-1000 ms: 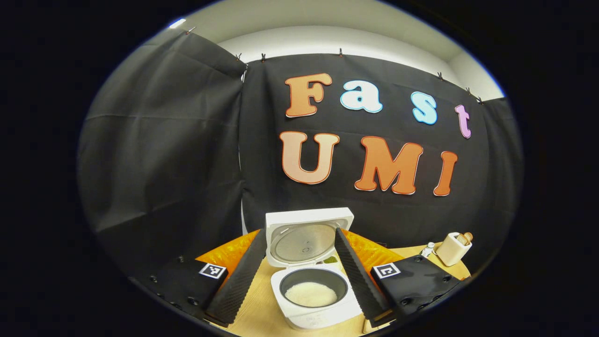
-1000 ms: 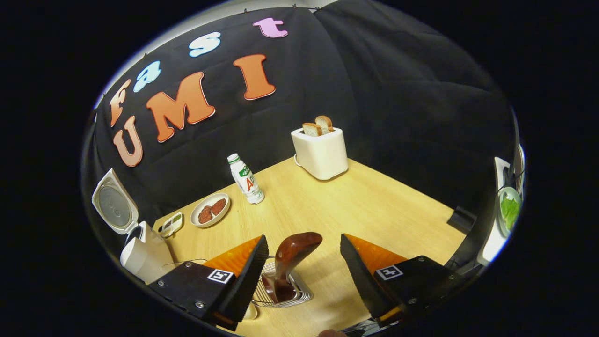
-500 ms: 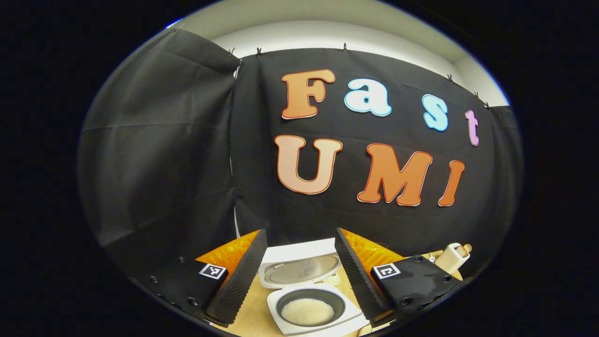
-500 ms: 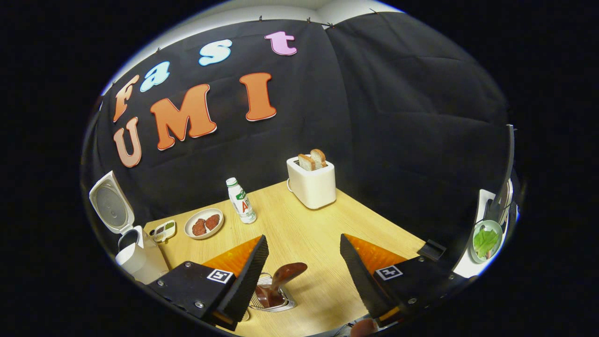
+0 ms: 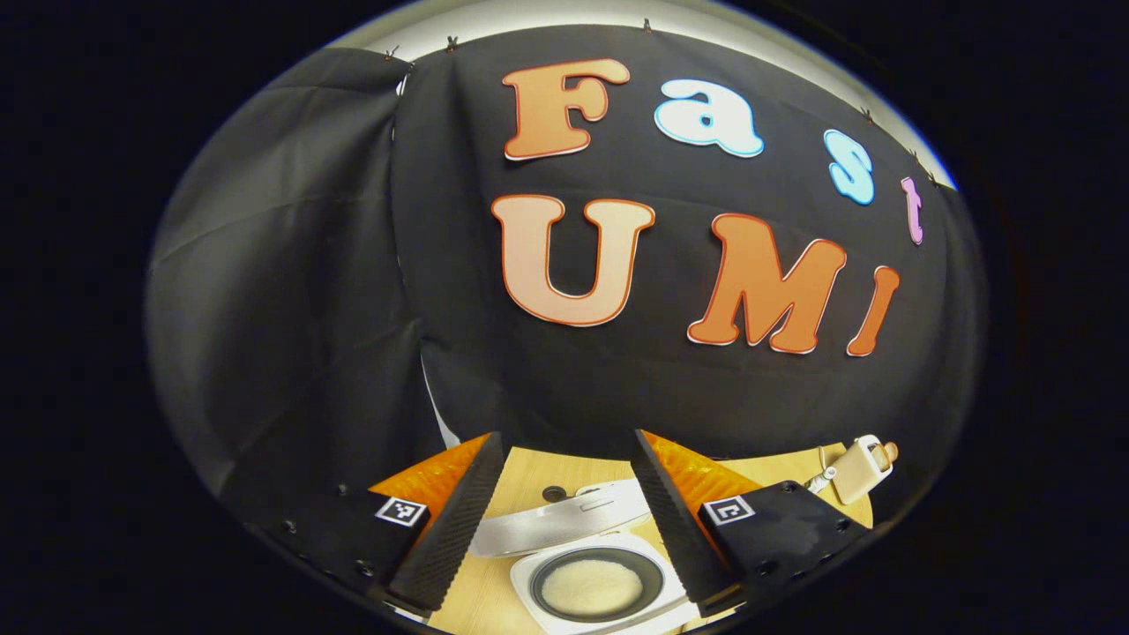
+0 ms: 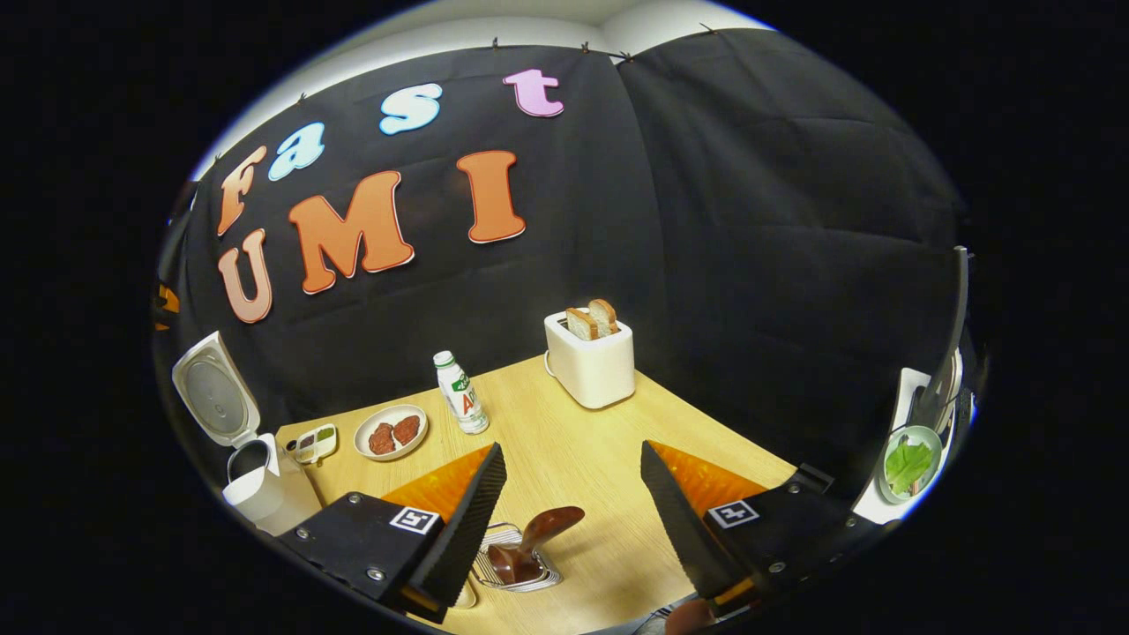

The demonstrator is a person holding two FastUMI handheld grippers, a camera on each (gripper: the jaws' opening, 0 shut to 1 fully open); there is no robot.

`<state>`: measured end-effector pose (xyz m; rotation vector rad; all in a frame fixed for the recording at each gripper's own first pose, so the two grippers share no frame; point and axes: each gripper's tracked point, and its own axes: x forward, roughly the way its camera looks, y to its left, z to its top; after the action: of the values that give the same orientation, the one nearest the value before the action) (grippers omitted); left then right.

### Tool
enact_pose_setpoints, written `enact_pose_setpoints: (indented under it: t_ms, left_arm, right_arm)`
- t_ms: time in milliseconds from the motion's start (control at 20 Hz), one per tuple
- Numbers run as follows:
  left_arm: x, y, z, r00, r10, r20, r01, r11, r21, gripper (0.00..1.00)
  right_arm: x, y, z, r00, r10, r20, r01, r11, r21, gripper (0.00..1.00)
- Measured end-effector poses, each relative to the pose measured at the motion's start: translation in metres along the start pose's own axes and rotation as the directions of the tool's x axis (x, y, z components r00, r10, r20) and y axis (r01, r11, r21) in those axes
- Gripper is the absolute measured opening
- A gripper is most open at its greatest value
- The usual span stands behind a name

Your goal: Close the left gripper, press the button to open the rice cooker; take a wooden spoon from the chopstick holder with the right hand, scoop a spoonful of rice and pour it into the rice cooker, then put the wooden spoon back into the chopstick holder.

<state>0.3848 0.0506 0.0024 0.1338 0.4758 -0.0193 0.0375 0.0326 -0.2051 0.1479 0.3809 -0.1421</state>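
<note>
The white rice cooker (image 5: 609, 608) stands open right below my left gripper (image 5: 564, 434), whose fingers are spread wide and hold nothing. White rice lies in the cooker's dark pot (image 5: 591, 586), and its lid (image 5: 556, 525) is tipped back. In the right gripper view, the same rice cooker (image 6: 260, 494) stands at the far left with its lid (image 6: 216, 388) up. The dark wooden spoon (image 6: 540, 532) leans in the wire chopstick holder (image 6: 520, 573) on the table. My right gripper (image 6: 571, 445) is open above it, with the spoon low between the fingers and untouched.
A white toaster (image 6: 591, 357) with bread slices stands at the back of the wooden table (image 6: 706, 414). A small bottle (image 6: 460, 392), a plate of meat patties (image 6: 391, 432) and a small sauce dish (image 6: 316, 441) stand nearby. At the far right is a bowl of greens (image 6: 908, 459). The toaster (image 5: 860, 467) sits right of the cooker.
The left gripper has risen over the open cooker, which now sits lower in its view. The right gripper has drawn back from the spoon and holder, which look smaller. Both stayed open.
</note>
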Motion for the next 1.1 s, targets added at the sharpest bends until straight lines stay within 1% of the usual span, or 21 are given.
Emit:
enact_pose_setpoints:
  t_ms: [100,250,400,500,650,700,900,1000,1100]
  left_arm:
    - [0.020,0.004,-0.008,0.999,0.009,-0.043,-0.008,1.000,0.014,0.98]
    - [0.043,0.007,-0.028,0.995,0.008,-0.096,-0.010,1.000,-0.016,0.98]
    - [0.061,0.011,-0.043,0.991,0.014,-0.136,-0.019,0.999,-0.033,0.99]
    - [0.068,0.010,-0.055,0.986,0.006,-0.167,-0.015,0.998,-0.053,0.99]
    - [0.065,0.000,-0.069,0.978,-0.028,-0.206,0.014,0.997,-0.071,0.99]
    - [0.066,0.000,-0.068,0.982,-0.031,-0.188,0.017,0.997,-0.075,0.99]
    - [0.039,-0.012,-0.082,0.980,-0.058,-0.193,0.046,0.997,-0.066,0.99]
    - [0.026,-0.018,-0.092,0.978,-0.078,-0.193,0.059,0.993,-0.102,0.99]
    - [0.016,-0.023,-0.105,0.979,-0.090,-0.183,0.058,0.983,-0.174,0.99]
  right_arm:
    - [-0.001,-0.004,0.000,1.000,-0.017,-0.001,0.017,1.000,0.004,0.95]
    - [-0.005,-0.010,0.005,0.999,-0.034,0.014,0.034,0.999,0.001,0.95]
    - [-0.008,-0.009,0.016,0.999,-0.029,0.032,0.029,0.999,0.014,0.95]
    - [-0.011,-0.007,0.023,0.999,-0.026,0.046,0.026,1.000,0.016,0.95]
    - [-0.015,0.002,0.033,0.998,-0.004,0.060,0.003,1.000,0.014,0.95]
    - [-0.017,0.006,0.037,0.998,0.006,0.067,-0.007,1.000,0.011,0.95]
    - [-0.024,0.026,0.051,0.994,0.063,0.090,-0.063,0.998,-0.004,0.95]
    - [-0.025,0.038,0.055,0.990,0.100,0.101,-0.100,0.995,-0.008,0.95]
    - [-0.026,0.050,0.054,0.986,0.136,0.098,-0.134,0.991,-0.020,0.95]
